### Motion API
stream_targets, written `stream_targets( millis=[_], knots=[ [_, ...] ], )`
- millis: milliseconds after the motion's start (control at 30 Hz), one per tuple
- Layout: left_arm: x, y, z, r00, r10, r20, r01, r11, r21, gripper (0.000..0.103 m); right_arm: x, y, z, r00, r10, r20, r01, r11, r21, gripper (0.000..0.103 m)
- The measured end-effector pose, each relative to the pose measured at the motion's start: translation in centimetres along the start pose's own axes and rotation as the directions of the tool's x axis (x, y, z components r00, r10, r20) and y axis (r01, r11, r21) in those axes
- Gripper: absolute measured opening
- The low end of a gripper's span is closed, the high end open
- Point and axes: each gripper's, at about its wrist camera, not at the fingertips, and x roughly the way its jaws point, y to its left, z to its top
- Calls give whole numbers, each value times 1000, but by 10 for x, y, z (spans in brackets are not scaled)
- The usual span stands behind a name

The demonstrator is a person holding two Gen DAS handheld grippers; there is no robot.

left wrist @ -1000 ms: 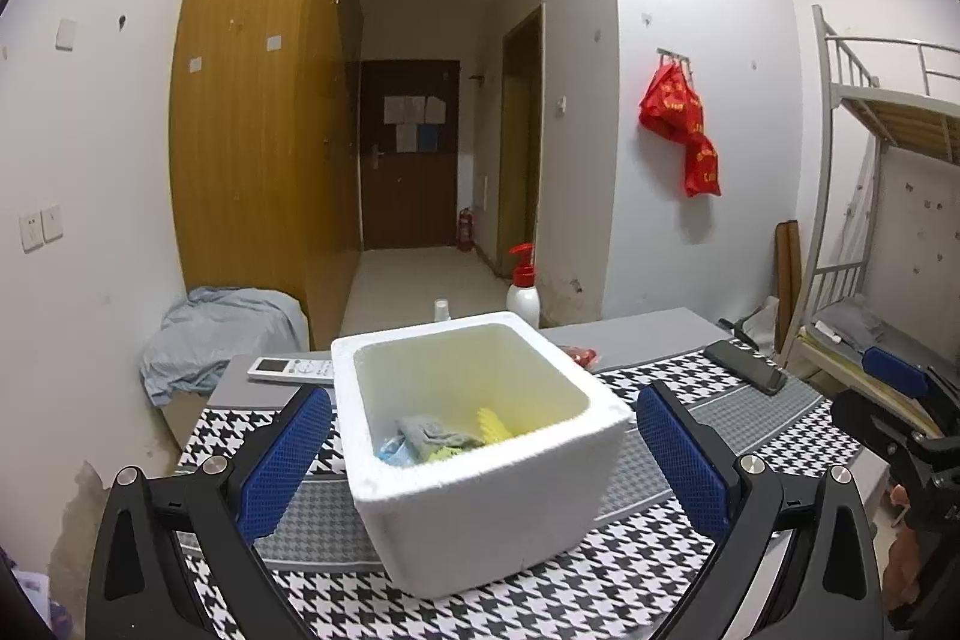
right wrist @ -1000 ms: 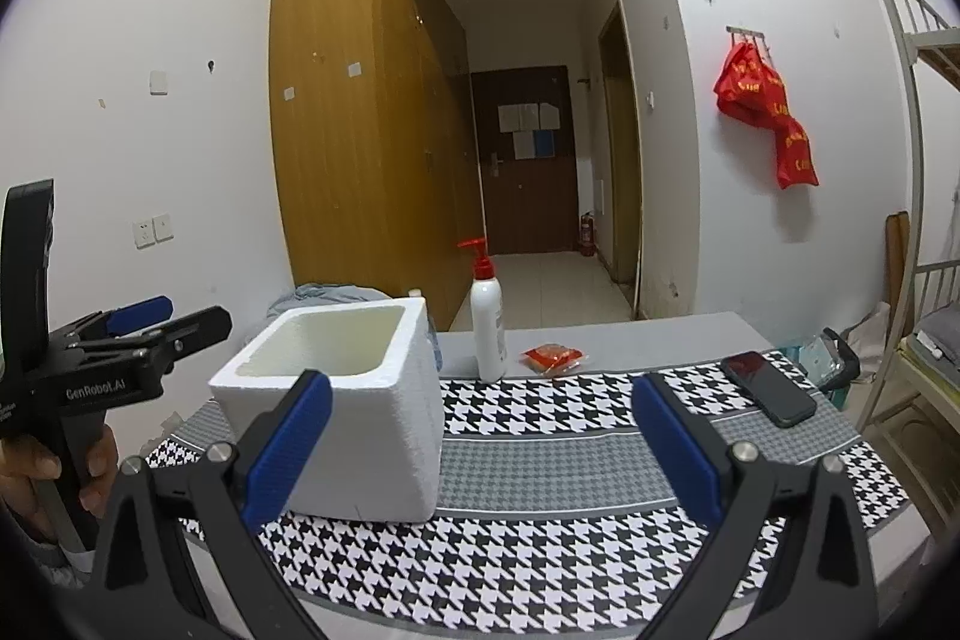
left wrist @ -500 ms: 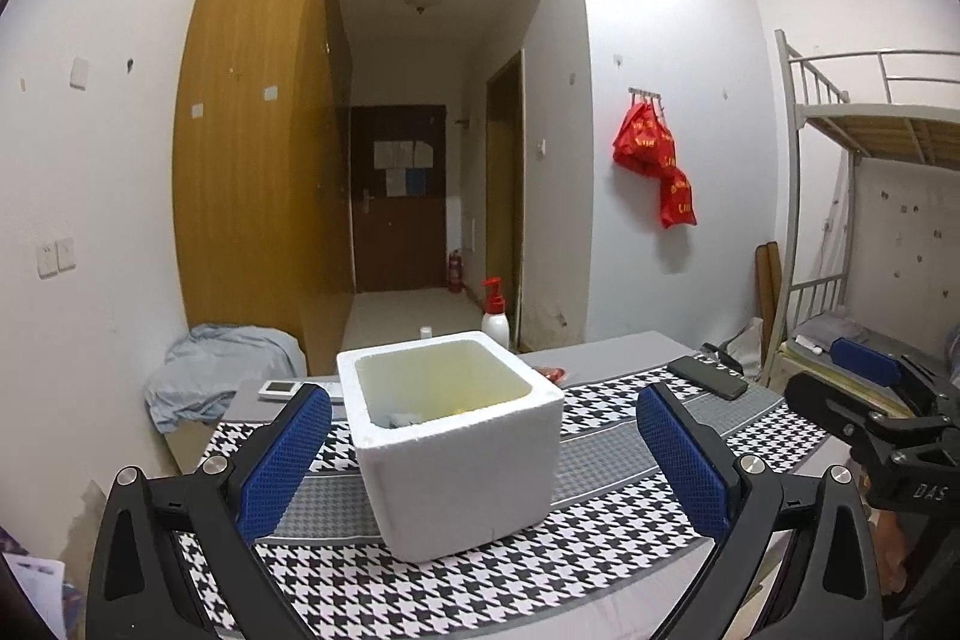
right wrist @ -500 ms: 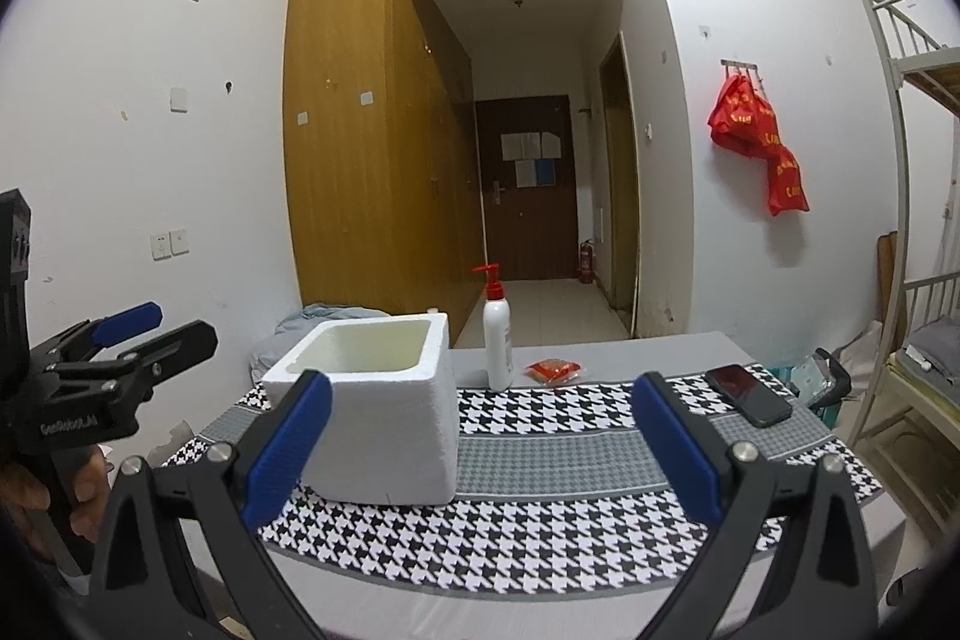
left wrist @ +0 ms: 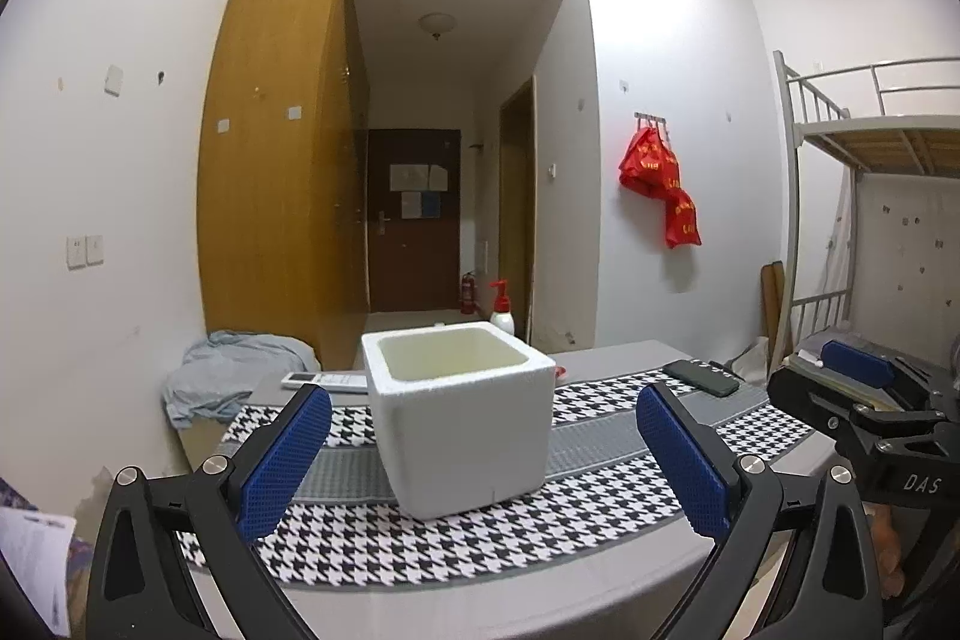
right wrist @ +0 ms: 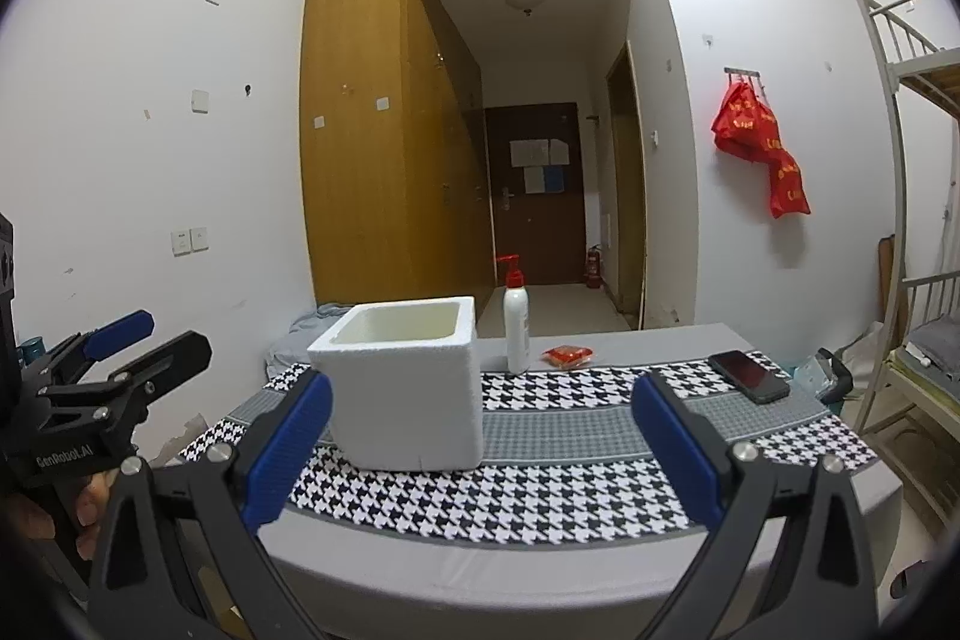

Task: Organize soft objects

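Houndstooth counter (left wrist: 600, 520) ahead, both grippers, left gripper (left wrist: 480, 466) and right gripper (right wrist: 480, 451), gape empty; a careless reach could tip the foam box (left wrist: 459, 412).

Looked like a dorm room to me: metal bunk bed (left wrist: 864, 142) on the right, tall wooden wardrobe (left wrist: 282, 148), short hallway to a door (left wrist: 414, 220), and red bags (right wrist: 762, 142) hung on wall hooks.

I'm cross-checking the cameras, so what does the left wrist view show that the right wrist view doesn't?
Only the left wrist view shows the remote behind the foam box and the right gripper. Only the right wrist view shows the red packet and the left gripper. Both show the box, pump bottle, phone and checked cloth.
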Motion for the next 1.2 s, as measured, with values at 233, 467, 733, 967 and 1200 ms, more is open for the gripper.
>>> stream_targets(
  millis=[233, 467, 733, 967, 1200],
  knots=[
    [-10, -4, -19, 1000, 5, -7, -5, 1000, 9, 102, -6, 4, -17, 1000, 10, -11, -10, 1000, 5, 101],
    [-20, -3, -38, 999, 39, -12, -38, 999, 12, 102, -10, 8, -32, 1000, 15, -22, -15, 1000, 8, 101],
    [-30, 0, -51, 998, 58, -8, -58, 998, 1, 102, -14, 14, -49, 999, 13, -37, -13, 1000, 11, 101],
    [-34, 0, -56, 998, 61, -19, -61, 998, 8, 102, -19, 20, -53, 999, 16, -46, -16, 1000, 2, 101],
    [-36, 0, -54, 998, 59, -17, -59, 998, 14, 102, -23, 23, -51, 999, 20, -40, -20, 1000, -7, 101]
  ],
)
